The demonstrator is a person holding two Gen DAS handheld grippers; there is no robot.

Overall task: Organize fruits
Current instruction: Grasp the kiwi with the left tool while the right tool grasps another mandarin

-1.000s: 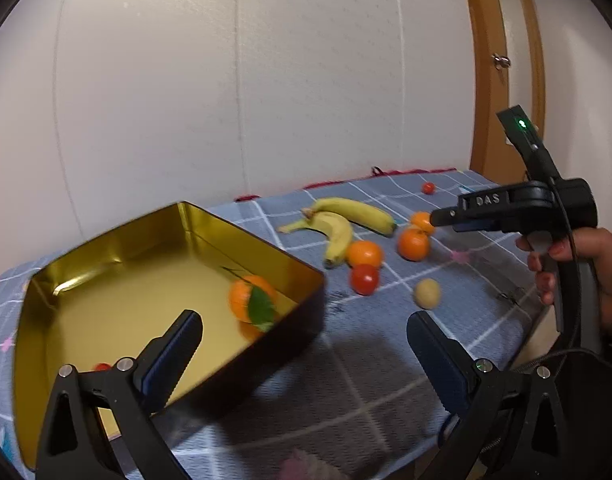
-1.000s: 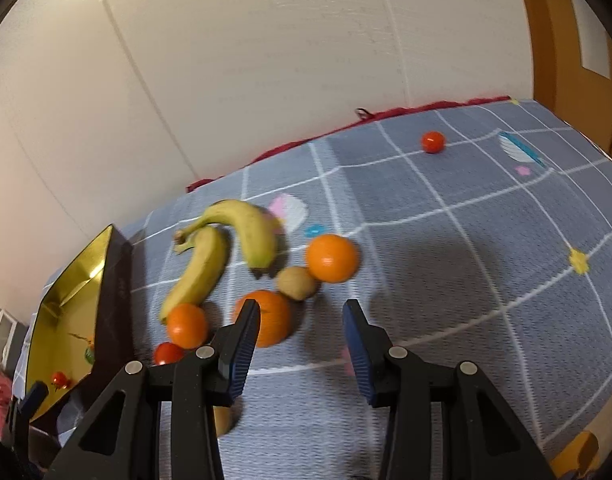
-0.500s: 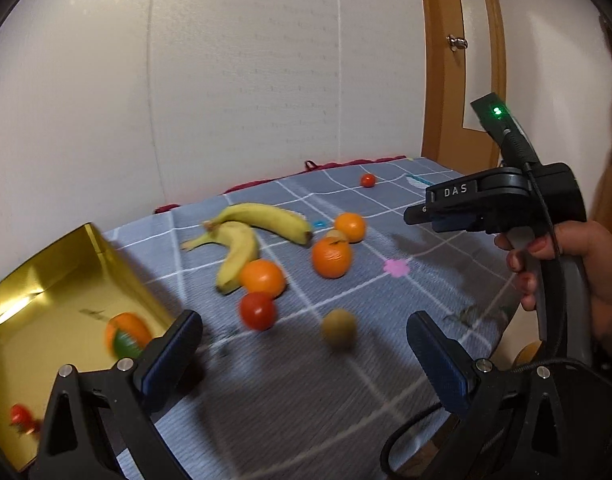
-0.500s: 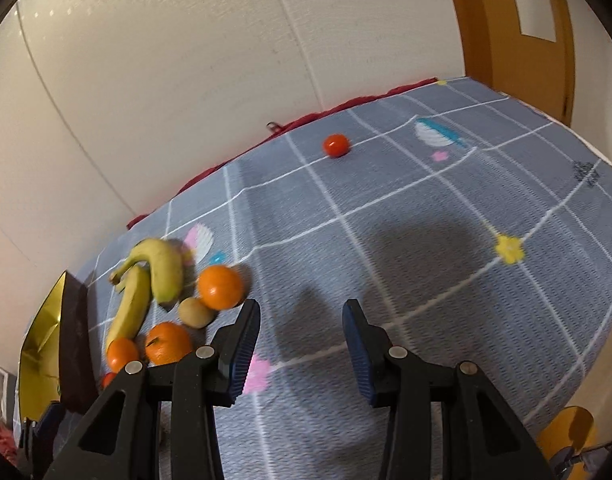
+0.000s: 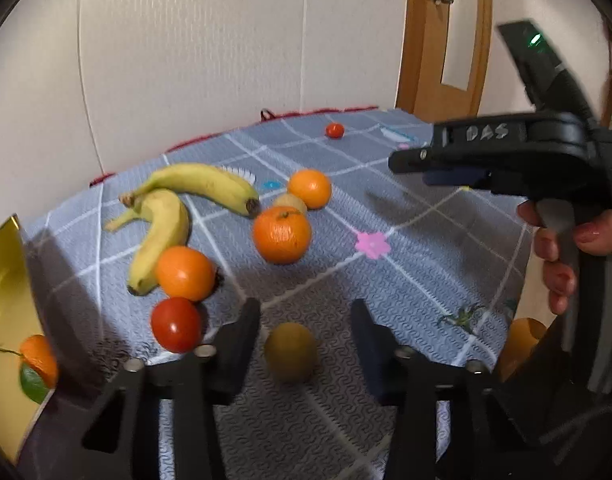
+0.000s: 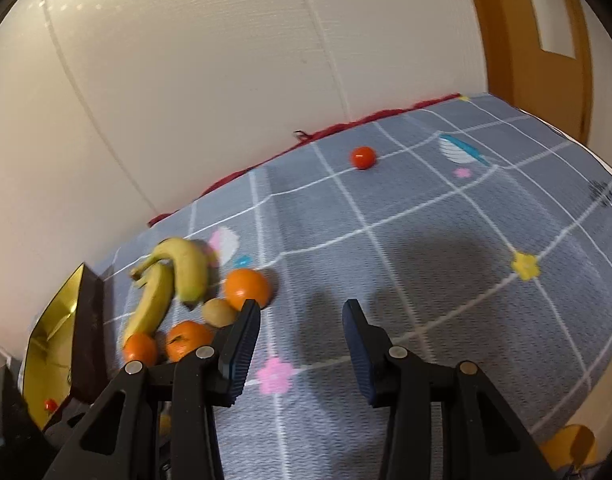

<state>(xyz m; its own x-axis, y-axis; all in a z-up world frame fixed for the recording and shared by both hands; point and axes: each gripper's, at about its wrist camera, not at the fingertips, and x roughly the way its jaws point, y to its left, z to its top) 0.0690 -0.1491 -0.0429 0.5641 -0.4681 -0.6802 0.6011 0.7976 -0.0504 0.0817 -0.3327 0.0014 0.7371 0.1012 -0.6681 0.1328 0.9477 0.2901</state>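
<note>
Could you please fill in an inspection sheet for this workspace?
Surface: checked grey cloth, flat.
Job's things: two bananas, three oranges, big tomato and far kiwi loose on the cloth; small tomato far back; gold tray holds a leafy orange.
Clutter: nothing seen.
Grippers: left claw has just been closing, near kiwi between its fingers, not gripped; right claw open, empty.
Cables: nothing seen.
Surroundings: white wall, wooden door.

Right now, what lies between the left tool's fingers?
A kiwi lies on the cloth between the left tool's fingers, which have just been closing; gaps remain on both sides. This shows in the left wrist view.
</note>
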